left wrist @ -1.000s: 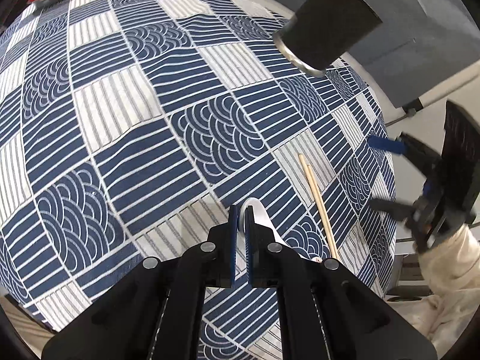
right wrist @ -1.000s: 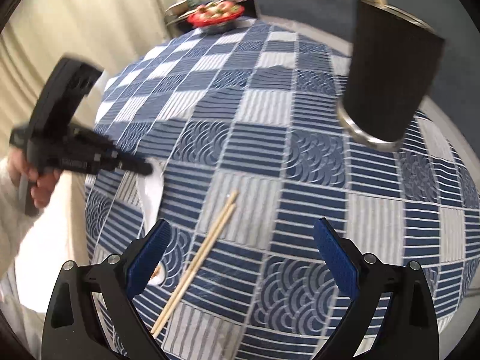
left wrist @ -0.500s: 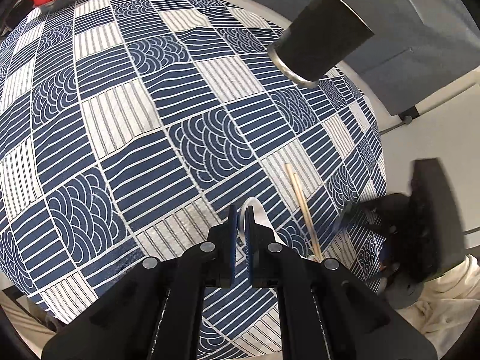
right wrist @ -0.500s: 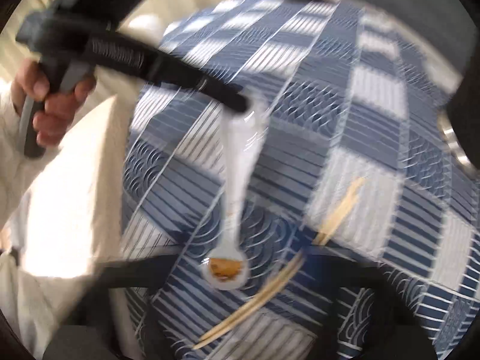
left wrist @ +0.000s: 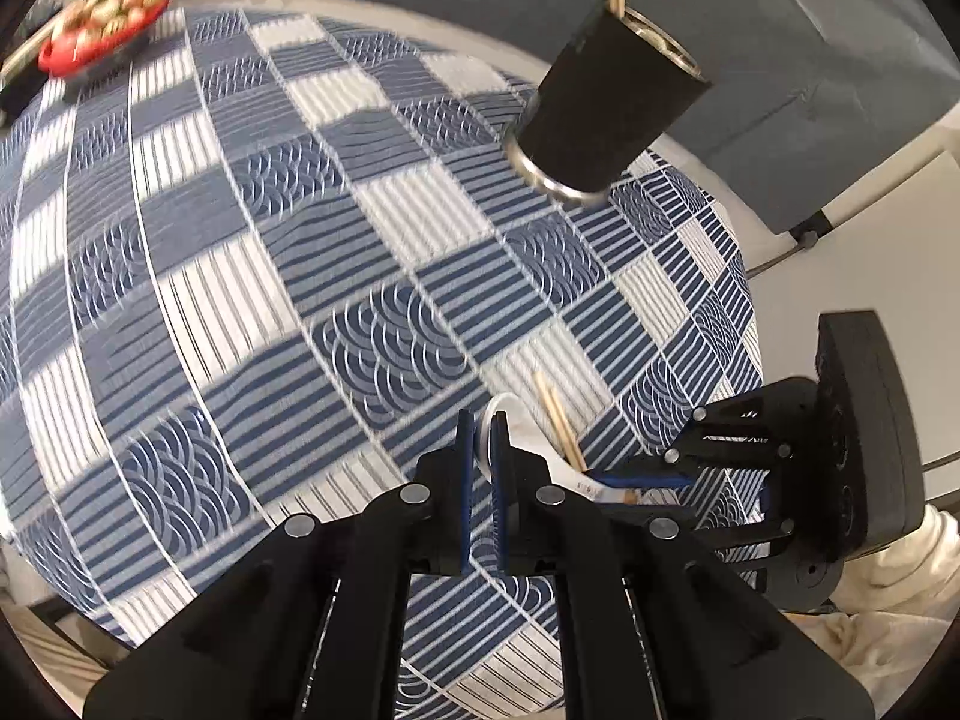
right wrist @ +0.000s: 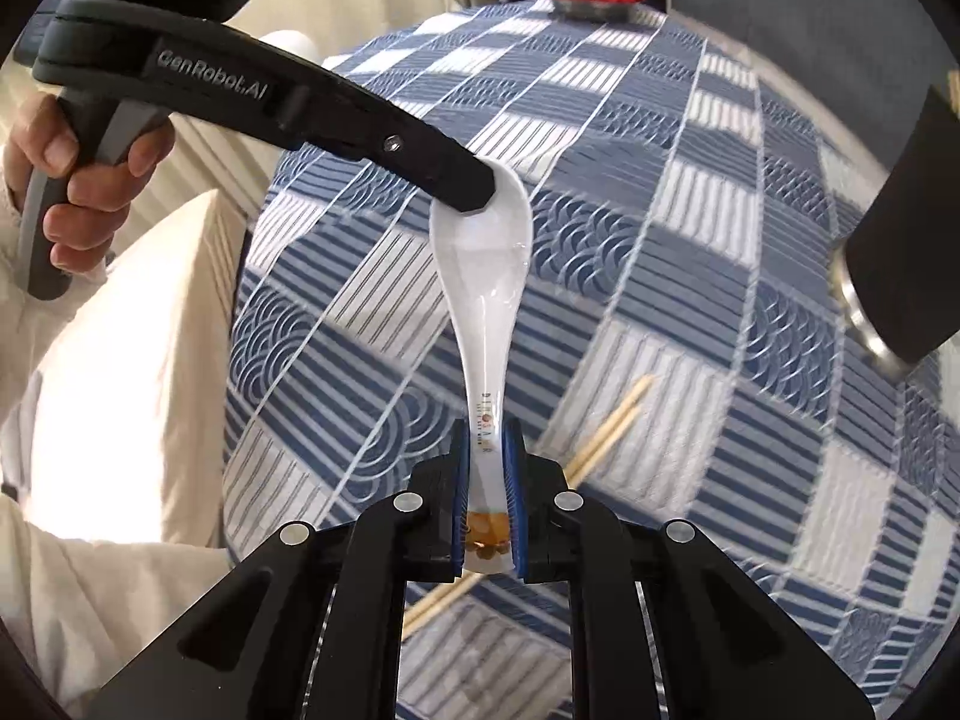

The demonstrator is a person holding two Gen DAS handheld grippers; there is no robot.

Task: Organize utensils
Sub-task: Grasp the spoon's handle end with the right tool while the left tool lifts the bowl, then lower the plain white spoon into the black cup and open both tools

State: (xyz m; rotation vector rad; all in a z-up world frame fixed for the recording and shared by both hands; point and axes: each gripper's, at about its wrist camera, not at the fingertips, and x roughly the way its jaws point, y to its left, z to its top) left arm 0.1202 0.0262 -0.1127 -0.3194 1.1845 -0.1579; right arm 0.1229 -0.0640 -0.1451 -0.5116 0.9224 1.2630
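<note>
Both ends of the white ceramic soup spoon [right wrist: 486, 276] are pinched — my left gripper [left wrist: 482, 438] has its jaws pressed on the bowl rim, my right gripper [right wrist: 487, 480] clamps the printed handle. The spoon hangs clear above the blue-and-white patterned cloth on the bench [left wrist: 270, 300]. A pair of wooden chopsticks [right wrist: 606, 438] lies on the cloth just beside — and the black cylindrical utensil holder [left wrist: 606, 102] stands further back, another pair of chopsticks poking out.
</note>
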